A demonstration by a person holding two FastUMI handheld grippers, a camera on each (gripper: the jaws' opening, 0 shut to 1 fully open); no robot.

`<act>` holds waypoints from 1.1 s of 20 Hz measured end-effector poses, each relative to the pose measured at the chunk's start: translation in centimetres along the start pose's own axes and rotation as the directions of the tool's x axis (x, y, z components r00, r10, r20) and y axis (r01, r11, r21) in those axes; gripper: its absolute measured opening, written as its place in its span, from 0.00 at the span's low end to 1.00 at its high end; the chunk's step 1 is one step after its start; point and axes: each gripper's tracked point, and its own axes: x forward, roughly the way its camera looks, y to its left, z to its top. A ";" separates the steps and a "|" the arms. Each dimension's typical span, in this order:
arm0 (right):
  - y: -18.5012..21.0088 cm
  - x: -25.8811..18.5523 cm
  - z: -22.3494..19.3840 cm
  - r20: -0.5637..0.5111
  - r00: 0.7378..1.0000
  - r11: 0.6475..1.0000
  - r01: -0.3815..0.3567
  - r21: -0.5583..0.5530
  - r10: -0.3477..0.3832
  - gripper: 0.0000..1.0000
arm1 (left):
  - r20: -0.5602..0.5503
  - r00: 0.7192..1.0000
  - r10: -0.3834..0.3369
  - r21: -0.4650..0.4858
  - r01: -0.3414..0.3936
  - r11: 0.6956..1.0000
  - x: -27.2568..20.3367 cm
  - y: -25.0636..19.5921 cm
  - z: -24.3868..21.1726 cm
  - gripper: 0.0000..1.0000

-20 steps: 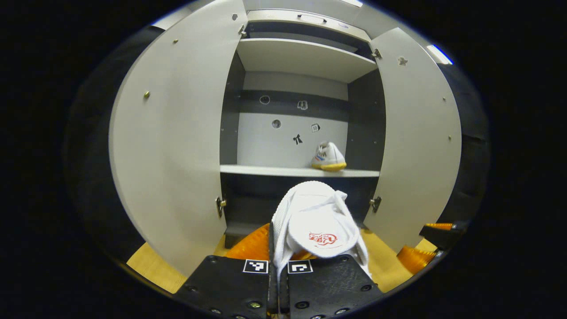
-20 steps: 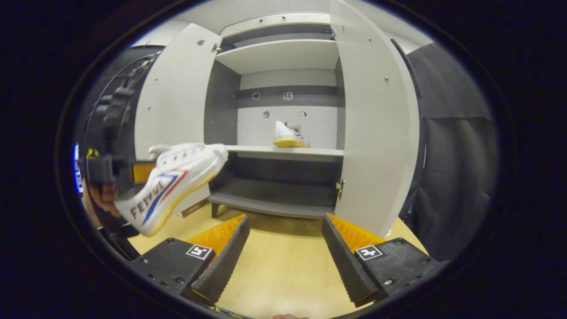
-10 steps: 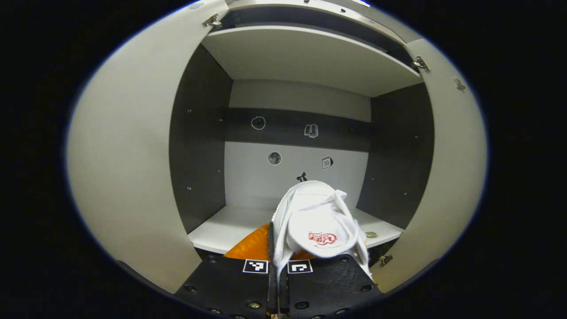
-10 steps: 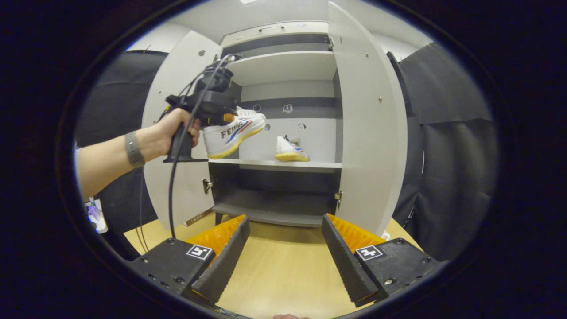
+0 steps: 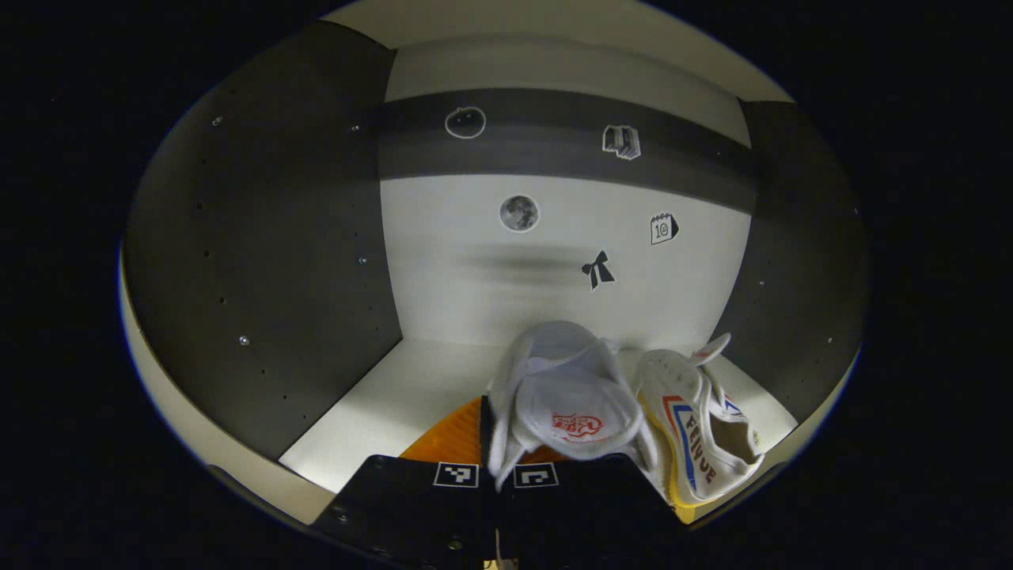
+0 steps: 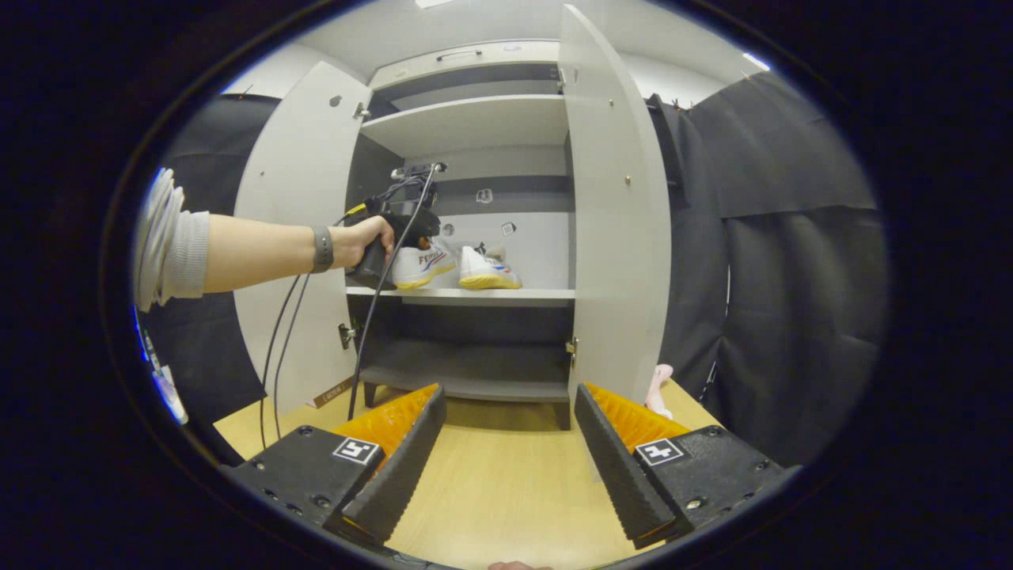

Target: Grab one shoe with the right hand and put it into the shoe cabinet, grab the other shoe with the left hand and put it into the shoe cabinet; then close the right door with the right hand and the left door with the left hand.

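Within the last second the left gripper (image 5: 497, 455) had carried its shoe (image 5: 566, 396) from outside the doors deep into the shoe cabinet (image 6: 467, 127), jaws clenched on it just above the middle shelf (image 5: 411, 396). The other shoe (image 5: 700, 431) already sat there at 3 o'clock, just beside. Release looked imminent. The right gripper (image 6: 510, 443) hung released over the table (image 6: 498, 491), both doors open.

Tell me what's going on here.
A person is loading a shoe cabinet with two handheld grippers. The left gripper is shut on a white shoe and holds it at the middle shelf, beside the other shoe already sitting there. The right gripper is open and empty, back over the wooden floor. Both doors are open.
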 end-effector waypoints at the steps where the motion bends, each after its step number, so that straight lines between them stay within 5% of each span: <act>1: -0.2 0.0 0.0 0.000 1.000 1.000 0.011 0.002 -0.011 1.00 | -0.019 1.000 0.012 0.016 -0.012 1.000 0.5 0.3 -0.4 0.02; 3: -0.5 0.0 0.0 0.003 1.000 1.000 0.025 -0.002 -0.025 1.00 | -0.075 0.997 0.000 0.027 0.002 1.000 0.9 0.0 -0.9 0.02; 4: -0.6 0.0 -0.1 0.004 1.000 1.000 0.029 -0.004 -0.029 1.00 | -0.098 0.995 -0.008 0.027 0.011 1.000 1.0 -0.2 -1.1 0.12; 5: -0.7 0.1 -0.1 0.002 1.000 1.000 0.029 -0.002 -0.029 1.00 | -0.118 0.993 -0.024 0.026 0.027 0.999 1.3 -0.5 -1.2 0.02; 10: -0.5 0.5 -0.3 -0.002 1.000 1.000 0.022 0.012 -0.022 1.00 | -0.114 0.988 -0.102 0.033 0.107 0.994 -0.6 -1.7 -1.1 0.38; 11: -0.4 0.5 -0.4 -0.005 1.000 1.000 0.020 0.012 -0.020 1.00 | -0.094 0.989 -0.117 0.038 0.121 0.992 -1.2 -1.7 -0.9 0.31; 12: -0.4 0.6 -0.4 -0.004 1.000 1.000 0.017 0.015 -0.017 1.00 | -0.065 0.989 -0.132 0.043 0.135 0.990 -2.0 -1.8 -0.7 0.47; 13: -0.2 0.5 -0.4 -0.003 1.000 1.000 0.011 0.020 -0.011 1.00 | -0.027 0.990 -0.139 0.048 0.140 0.989 -3.2 -1.5 -0.4 0.48; 14: 0.0 0.5 -0.4 -0.002 1.000 1.000 0.004 0.023 -0.004 1.00 | 0.031 0.989 -0.141 0.039 0.140 0.989 -4.3 -1.1 0.4 0.36; 15: 0.2 0.3 -0.4 -0.001 1.000 1.000 -0.002 0.022 0.002 1.00 | 0.087 0.985 -0.150 0.023 0.149 0.989 -5.9 -0.9 0.9 0.36; 22: 1.5 -0.3 -0.2 0.004 0.999 0.999 -0.040 0.004 0.040 1.00 | 0.453 0.862 -0.226 0.121 0.191 0.974 -20.4 -0.4 -0.3 0.41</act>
